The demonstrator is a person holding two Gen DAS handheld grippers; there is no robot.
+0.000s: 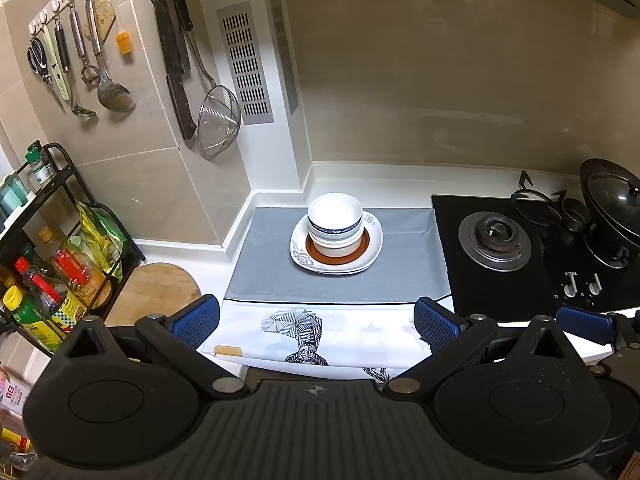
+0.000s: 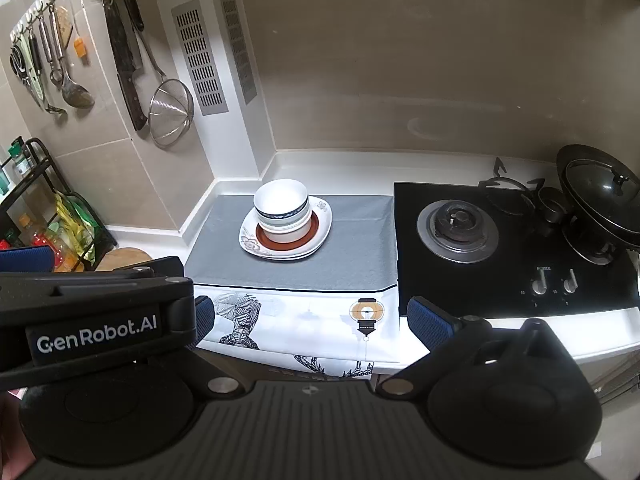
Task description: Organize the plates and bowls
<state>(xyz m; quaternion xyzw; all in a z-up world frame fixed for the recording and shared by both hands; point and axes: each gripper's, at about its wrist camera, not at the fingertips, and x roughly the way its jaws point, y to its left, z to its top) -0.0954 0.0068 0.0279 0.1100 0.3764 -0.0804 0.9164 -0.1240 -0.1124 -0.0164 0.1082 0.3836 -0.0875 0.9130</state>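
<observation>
A stack of bowls [image 1: 335, 220] is seen standing upright, mouths up, on a brown-rimmed plate [image 1: 336, 254] that rests on white plates [image 1: 374, 240]; the pile is set on the grey mat [image 1: 408, 264] near the counter's back corner, left of the stove [image 1: 496, 236]. No long axis is shown by the round pile. The left gripper [image 1: 316, 322] is held wide apart and empty, well short of the pile. The right gripper [image 2: 306, 320] is likewise spread and holds nothing.

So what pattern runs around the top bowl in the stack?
A dark blue band on the white top bowl, clearest in the left wrist view.
</observation>
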